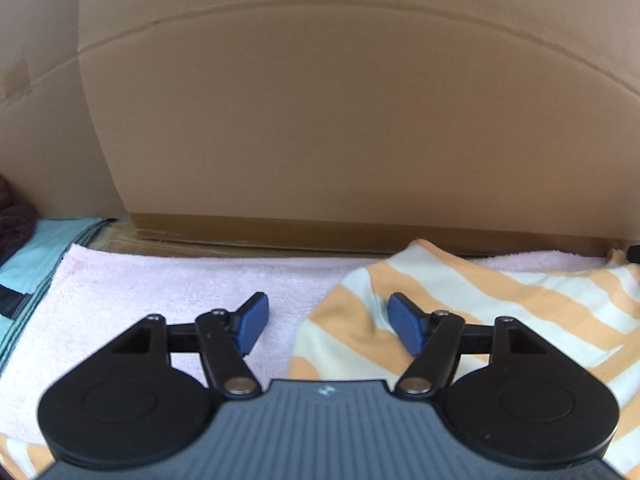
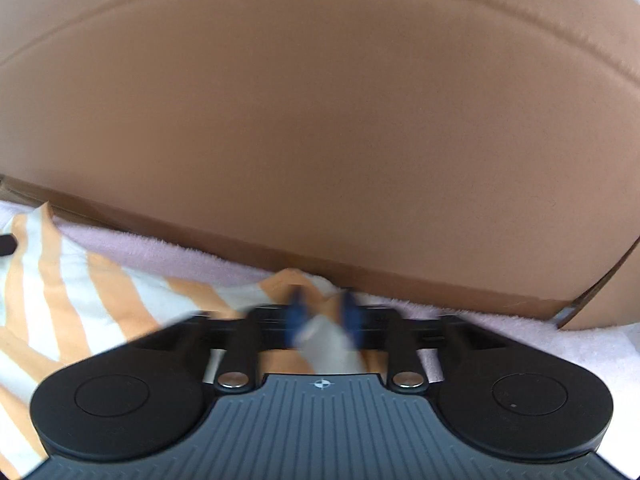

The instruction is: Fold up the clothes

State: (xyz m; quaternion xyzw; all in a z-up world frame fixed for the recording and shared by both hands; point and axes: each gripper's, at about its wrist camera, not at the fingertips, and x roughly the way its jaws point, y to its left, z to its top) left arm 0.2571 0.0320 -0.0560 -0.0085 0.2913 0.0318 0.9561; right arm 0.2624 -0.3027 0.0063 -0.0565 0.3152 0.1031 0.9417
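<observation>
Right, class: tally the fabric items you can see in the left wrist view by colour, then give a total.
Orange-and-white striped: 1, the striped garment
Pale pink: 1, the pink towel
Light teal: 1, the teal cloth
Dark maroon: 1, the dark fabric, mostly cut off at the edge
Total: 4

Brown cardboard wall (image 1: pixel 340 120) filled twelve o'clock, pale pink towel surface (image 1: pixel 180 280) lay beneath, teal fabric (image 1: pixel 36 256) at nine o'clock, soft daylight.

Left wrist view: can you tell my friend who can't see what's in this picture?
The left gripper is open above a pink towel, beside an orange-and-white striped shirt. A big cardboard box stands behind them.
</observation>
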